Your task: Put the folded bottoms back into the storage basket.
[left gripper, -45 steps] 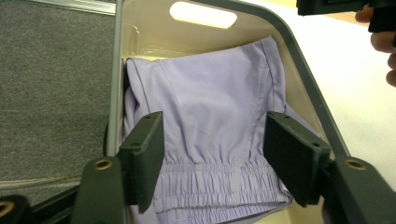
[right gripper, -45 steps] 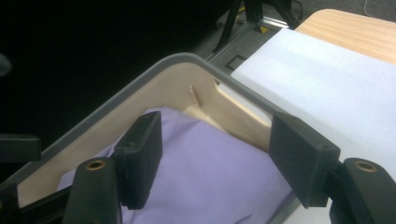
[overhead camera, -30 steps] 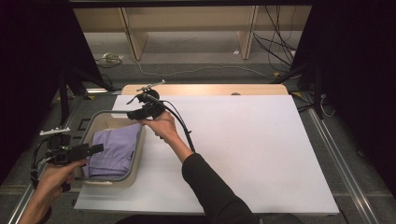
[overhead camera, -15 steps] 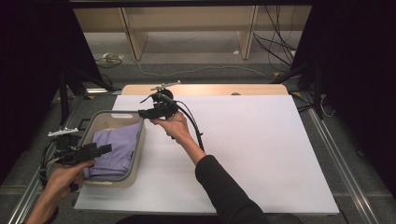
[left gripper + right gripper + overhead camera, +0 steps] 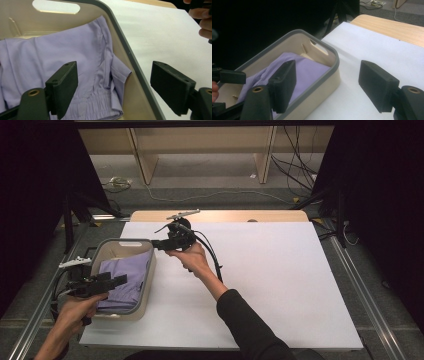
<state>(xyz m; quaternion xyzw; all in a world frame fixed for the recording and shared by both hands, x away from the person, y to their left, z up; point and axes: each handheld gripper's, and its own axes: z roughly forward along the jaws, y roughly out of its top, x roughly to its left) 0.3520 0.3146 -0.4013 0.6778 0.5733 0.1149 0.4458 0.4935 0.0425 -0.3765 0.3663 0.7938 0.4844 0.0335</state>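
A: Starting left of the beige plastic basket with the grey rim (image 5: 148, 275): where was the left gripper (image 5: 118, 280)?

B: Over the basket's near-left part, above the folded lilac cotton garment (image 5: 125, 277); its jaws had just been opening and stood apart, with nothing between them but air; in the left gripper view the garment (image 5: 50, 62) lay below them inside the basket wall (image 5: 130, 65).

A: And the right gripper (image 5: 156, 243)?

B: At the basket's far-right corner, just above the rim; its jaws stood spread and empty; the right gripper view looked along the basket (image 5: 322, 80) with the garment (image 5: 309, 72) lying inside.

A: So how far along was the job?

B: By my reading, the placing was done; the garment sat fully in the basket and neither gripper held it; what remained was drawing both hands clear over the white sheet covering the table (image 5: 280, 280) to the basket's right.

A: Anything unclear?

B: The garment's near end was covered by the left hand in the high view; what sort of garment it was I couldn't tell, beyond an elastic hem; the basket's floor was mostly covered.
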